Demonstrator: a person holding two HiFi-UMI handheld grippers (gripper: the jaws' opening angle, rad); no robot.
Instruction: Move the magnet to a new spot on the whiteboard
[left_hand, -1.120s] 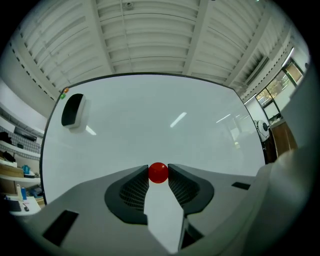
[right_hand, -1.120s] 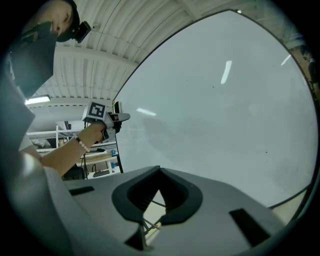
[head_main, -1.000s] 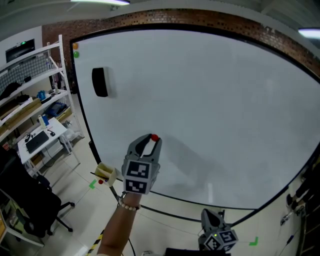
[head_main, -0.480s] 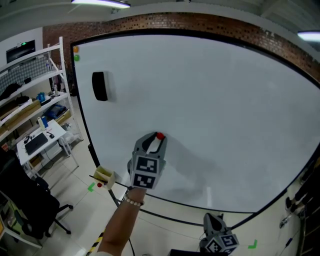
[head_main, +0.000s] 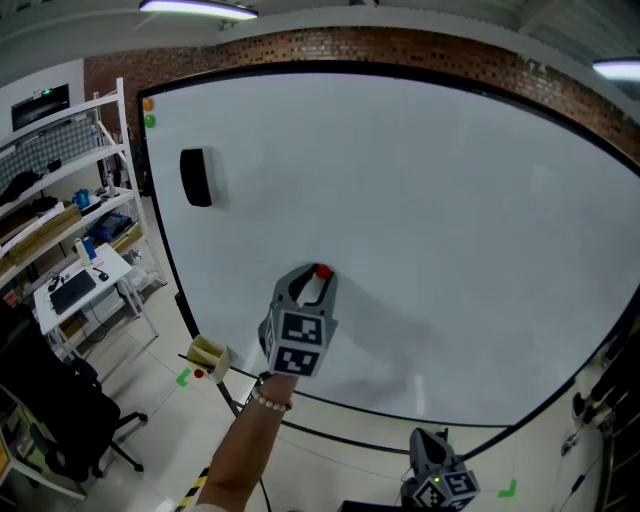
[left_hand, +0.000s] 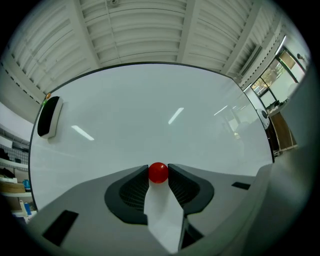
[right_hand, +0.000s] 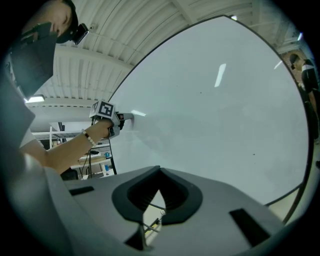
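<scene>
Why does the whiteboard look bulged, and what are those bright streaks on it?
Head view: the wide lens bows the whiteboard outward. Left gripper view: the streaks look like ceiling-light reflections, and the corners go black. Right gripper view: same glare, same bowing.

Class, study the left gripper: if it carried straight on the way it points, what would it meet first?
The whiteboard, right ahead. The left gripper is shut on the magnet, so the magnet would reach the whiteboard first. Whether it already touches is unclear.

Magnet (head_main: 321, 271) in left tongs (head_main: 316, 278) before whiteboard (head_main: 430, 190), eraser (head_main: 195, 177) on board's upper left
</scene>
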